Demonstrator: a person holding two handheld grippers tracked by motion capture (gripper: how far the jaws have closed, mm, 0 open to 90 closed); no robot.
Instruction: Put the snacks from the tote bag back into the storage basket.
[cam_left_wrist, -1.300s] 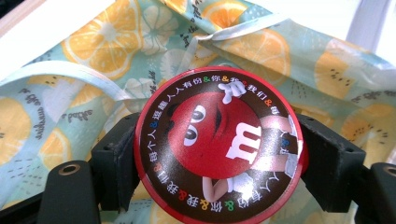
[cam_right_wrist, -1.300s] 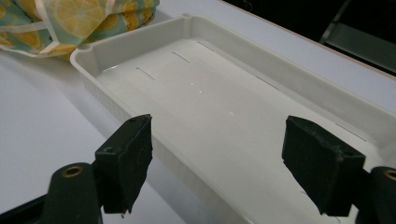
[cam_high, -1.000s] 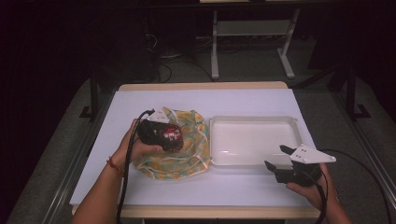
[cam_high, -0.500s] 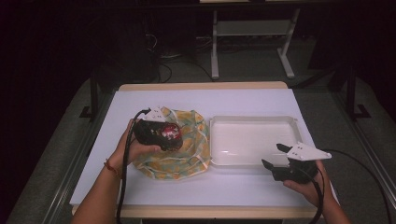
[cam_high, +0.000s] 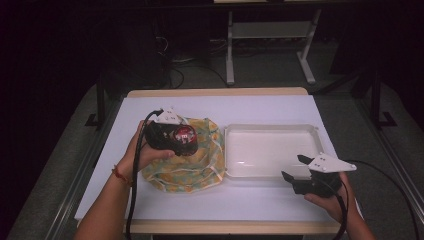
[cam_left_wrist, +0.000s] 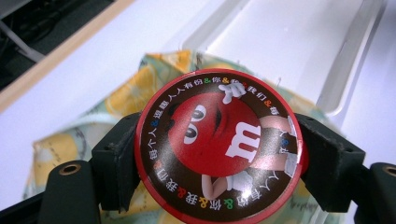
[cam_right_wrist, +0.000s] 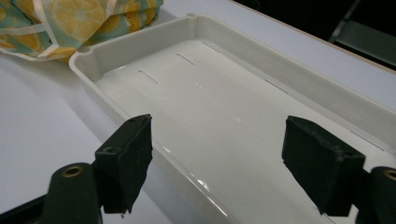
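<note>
Round tin (cam_left_wrist: 219, 144): lower rim cut off by the bottom edge in the left gripper view; side walls covered by both jaws.
Patterned cloth (cam_left_wrist: 121, 93): largely hidden behind the tin; in the high view partly covered by the left gripper (cam_high: 184, 141).
White tray (cam_right_wrist: 243, 116): far right end cut off in the right gripper view.
Tin lettering: too small to be read in the high view.

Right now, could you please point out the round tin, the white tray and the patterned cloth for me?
Round tin (cam_left_wrist: 219, 147): left gripper view, middle of its printed lid.
White tray (cam_high: 272, 129): high view, its far rim.
Patterned cloth (cam_high: 202, 162): high view, its right part.
</note>
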